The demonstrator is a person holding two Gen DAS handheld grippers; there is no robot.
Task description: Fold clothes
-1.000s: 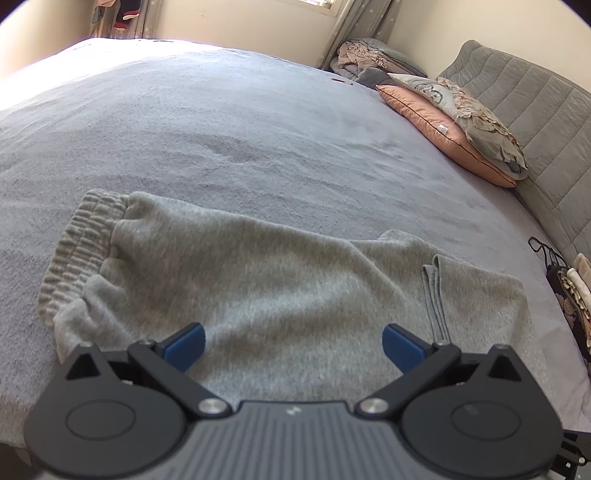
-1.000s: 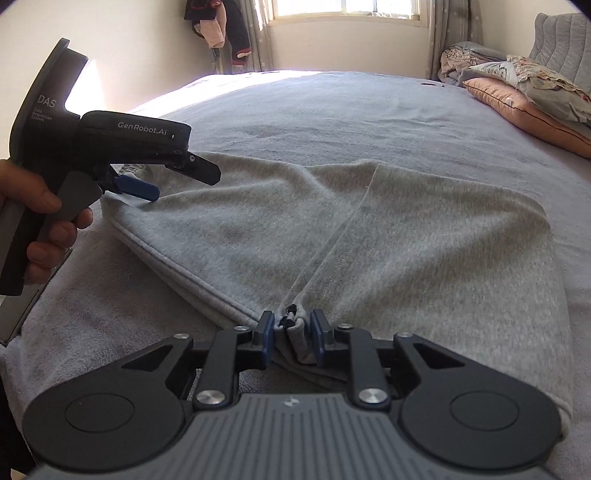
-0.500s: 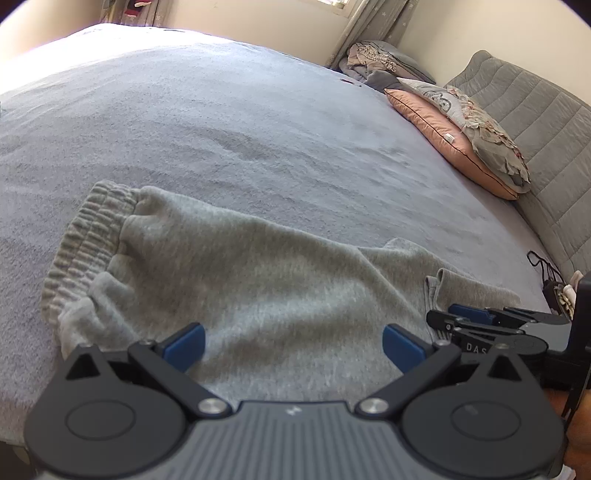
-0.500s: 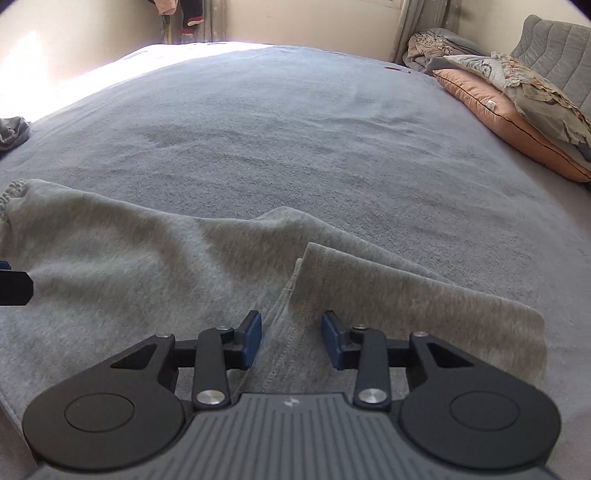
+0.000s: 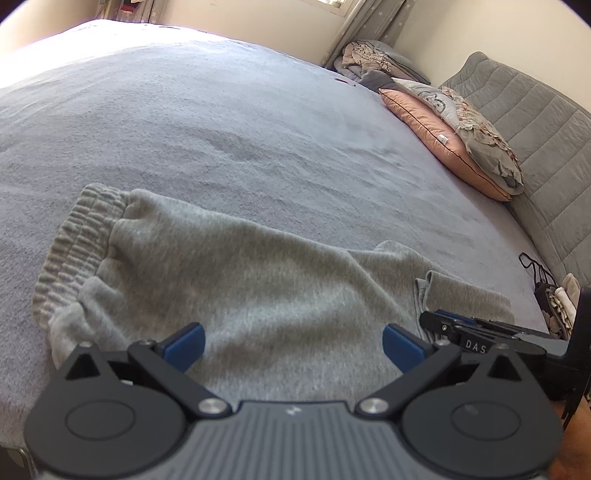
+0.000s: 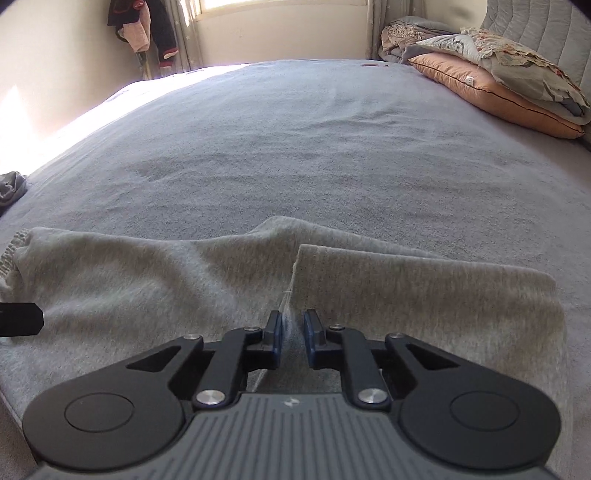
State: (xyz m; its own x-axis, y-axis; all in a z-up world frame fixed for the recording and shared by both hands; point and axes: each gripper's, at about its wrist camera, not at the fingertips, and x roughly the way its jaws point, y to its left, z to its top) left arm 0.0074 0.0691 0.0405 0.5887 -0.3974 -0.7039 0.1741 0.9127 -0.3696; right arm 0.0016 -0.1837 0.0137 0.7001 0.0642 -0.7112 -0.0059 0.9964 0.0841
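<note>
Grey sweatpants point(image 5: 258, 288) lie flat across the near part of the bed, with the elastic waistband point(image 5: 74, 236) at the left. A folded-over leg part point(image 6: 424, 295) lies at the right. My left gripper point(image 5: 293, 343) hovers open over the middle of the pants with nothing between its blue pads. My right gripper point(image 6: 292, 332) sits at the near edge of the fold. Its jaws are closing, with the fold's grey cloth edge between the pads. The left wrist view shows the right gripper point(image 5: 430, 319) low on the cloth at the right. The left gripper's tip point(image 6: 20, 319) shows at the left edge.
The grey bed cover point(image 5: 221, 110) stretches far behind the pants. Pillows point(image 5: 443, 136) lean on a quilted headboard point(image 5: 535, 129) at the right, with a clothes heap point(image 5: 365, 62) beyond. Small items point(image 5: 550, 291) lie at the right bed edge. Clothes hang point(image 6: 147, 33) in the far corner.
My right gripper let go of the pants' near edge, moved right to the folded leg part, opened over its edge and has narrowed around it. The left gripper stayed put.
</note>
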